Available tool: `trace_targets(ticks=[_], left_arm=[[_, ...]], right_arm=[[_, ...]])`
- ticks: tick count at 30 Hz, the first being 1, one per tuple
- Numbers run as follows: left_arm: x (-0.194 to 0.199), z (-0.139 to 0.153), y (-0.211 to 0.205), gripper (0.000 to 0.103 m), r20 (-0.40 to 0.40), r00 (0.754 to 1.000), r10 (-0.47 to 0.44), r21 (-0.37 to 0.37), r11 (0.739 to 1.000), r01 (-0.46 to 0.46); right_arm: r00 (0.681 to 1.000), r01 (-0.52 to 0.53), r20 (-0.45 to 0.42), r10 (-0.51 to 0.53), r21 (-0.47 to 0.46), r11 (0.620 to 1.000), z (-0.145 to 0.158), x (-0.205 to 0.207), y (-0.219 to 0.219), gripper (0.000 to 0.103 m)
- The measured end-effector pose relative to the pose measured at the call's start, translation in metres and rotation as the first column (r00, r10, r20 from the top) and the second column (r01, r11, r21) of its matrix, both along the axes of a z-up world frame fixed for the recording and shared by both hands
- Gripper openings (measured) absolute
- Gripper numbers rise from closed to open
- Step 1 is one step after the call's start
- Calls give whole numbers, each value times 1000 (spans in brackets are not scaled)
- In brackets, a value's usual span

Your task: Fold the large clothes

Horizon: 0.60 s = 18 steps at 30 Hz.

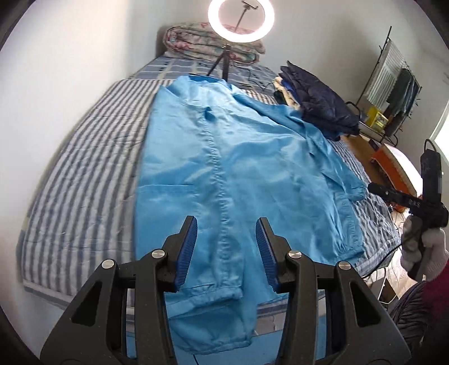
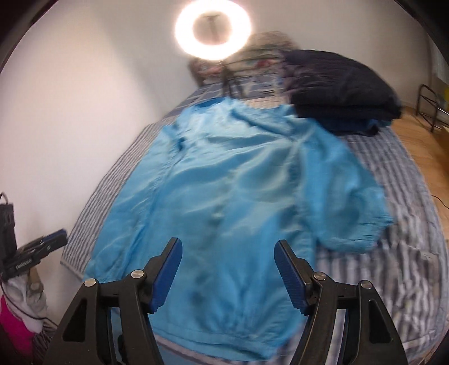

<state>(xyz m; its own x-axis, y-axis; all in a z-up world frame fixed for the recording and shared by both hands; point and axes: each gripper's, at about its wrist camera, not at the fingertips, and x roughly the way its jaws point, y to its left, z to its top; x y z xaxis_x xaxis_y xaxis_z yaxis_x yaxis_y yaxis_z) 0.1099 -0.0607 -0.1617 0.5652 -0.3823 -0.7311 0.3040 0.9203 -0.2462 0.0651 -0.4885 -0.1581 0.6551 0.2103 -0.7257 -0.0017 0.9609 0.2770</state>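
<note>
The shiny light-blue jacket (image 1: 224,157) lies lengthwise down the striped bed (image 1: 84,174), hem at the near edge under both empty, open claws (image 1: 224,247) (image 2: 228,269).

My left gripper (image 1: 226,250) and right gripper (image 2: 228,273) both hang with jaws apart, nothing between my fingers.

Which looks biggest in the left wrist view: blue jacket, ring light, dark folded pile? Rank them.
1. blue jacket, clearly the largest, spread across the bed.
2. dark folded pile.
3. ring light.
The last two look close in size; the light stands farther back, so their order is uncertain.
</note>
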Motion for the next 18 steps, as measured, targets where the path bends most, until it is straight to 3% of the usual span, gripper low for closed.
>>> trace_targets(ticks=[3, 7, 10, 15, 18], left_arm=[[5, -6, -7, 45, -26, 1000, -9, -29, 1000, 8], [21, -20, -10, 45, -101, 995, -4, -97, 995, -6], [34, -28, -13, 45, -152, 988, -5, -156, 988, -19], [45, -31, -27, 45, -169, 985, -12, -179, 984, -18], [48, -33, -36, 44, -166, 986, -21, -159, 987, -6]], right_arm=[[995, 104, -3, -104, 21, 994, -5, -3, -46, 71], [967, 254, -33, -251, 132, 958, -17, -6, -103, 71], [939, 345, -93, -332, 273, 898, -38, -7, -148, 60], [882, 470, -217, -418, 443, 763, -84, -6, -195, 60], [869, 493, -235, -436, 480, 725, -96, 2, -205, 60]])
